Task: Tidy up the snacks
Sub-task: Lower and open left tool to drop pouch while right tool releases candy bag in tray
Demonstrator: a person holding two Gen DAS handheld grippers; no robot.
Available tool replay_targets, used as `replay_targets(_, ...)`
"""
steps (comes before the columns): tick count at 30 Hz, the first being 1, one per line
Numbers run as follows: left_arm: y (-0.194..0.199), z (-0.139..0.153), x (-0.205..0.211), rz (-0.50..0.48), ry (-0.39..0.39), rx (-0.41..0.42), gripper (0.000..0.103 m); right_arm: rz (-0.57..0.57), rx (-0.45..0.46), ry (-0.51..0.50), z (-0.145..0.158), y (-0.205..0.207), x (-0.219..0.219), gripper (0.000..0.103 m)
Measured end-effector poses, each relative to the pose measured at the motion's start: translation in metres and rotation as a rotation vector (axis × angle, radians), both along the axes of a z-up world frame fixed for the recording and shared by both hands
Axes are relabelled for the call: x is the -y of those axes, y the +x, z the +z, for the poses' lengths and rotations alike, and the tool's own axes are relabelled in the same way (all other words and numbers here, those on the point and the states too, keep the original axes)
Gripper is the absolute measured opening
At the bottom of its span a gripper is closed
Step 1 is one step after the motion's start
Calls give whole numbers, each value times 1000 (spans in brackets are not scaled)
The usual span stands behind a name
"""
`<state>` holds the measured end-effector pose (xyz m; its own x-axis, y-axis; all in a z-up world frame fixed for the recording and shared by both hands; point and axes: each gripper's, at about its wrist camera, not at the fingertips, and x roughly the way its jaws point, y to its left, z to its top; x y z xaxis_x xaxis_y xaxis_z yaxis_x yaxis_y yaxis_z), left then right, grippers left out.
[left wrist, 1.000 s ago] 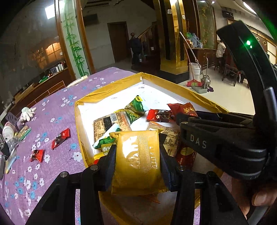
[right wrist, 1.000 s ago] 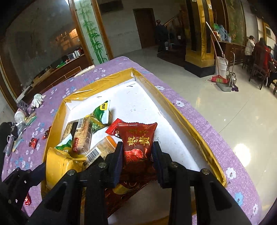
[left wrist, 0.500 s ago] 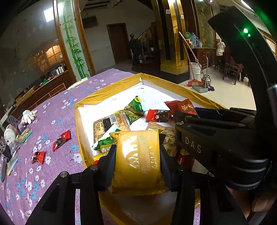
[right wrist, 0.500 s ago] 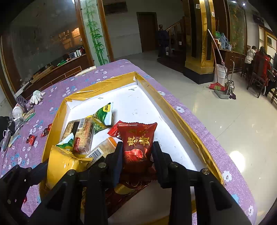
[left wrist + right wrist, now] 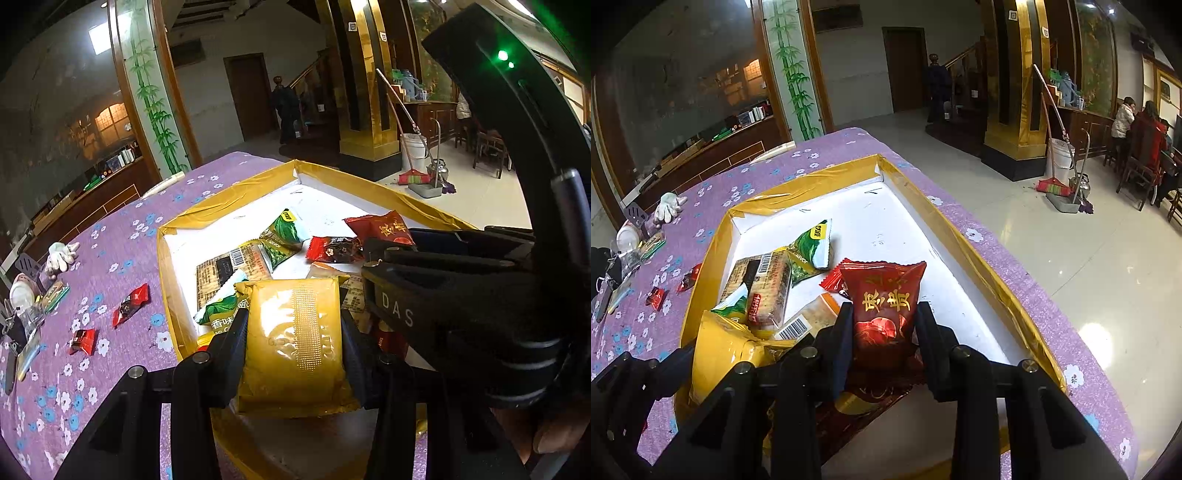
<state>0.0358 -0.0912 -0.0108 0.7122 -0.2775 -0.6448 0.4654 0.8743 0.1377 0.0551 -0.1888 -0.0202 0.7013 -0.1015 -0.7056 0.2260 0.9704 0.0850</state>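
Lying out on the purple flowered cloth (image 5: 122,236) at the far left, two small red candies (image 5: 131,304) remain outside the tray, nothing about them different from a second ago. Next comes the gold-edged tray (image 5: 221,218), its loose pile of green, brown and red packets unchanged too. Over its near corner the left gripper (image 5: 293,345) stays clamped on the yellow packet (image 5: 295,343), jaws set fairly narrow against its two sides, the packet lifted clear of the pile. Further right, the right gripper (image 5: 882,332) keeps its nearly closed jaws pinching the red packet (image 5: 884,310), upright above the near end of the tray. Neither hand has shifted. With both packets secured and no release begun, the sorting seems paused mid-carry; each probably awaits a placement spot.
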Motion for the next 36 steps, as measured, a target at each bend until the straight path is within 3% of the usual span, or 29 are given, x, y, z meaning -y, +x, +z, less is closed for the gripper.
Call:
replay_targets(19, -3, 2, 3, -4, 0, 16, 51, -3, -1, 1, 1, 0, 4, 32)
replay_targets(36, -6, 6, 2, -4, -12, 40, 66, -5, 8, -3, 3, 0, 7, 35)
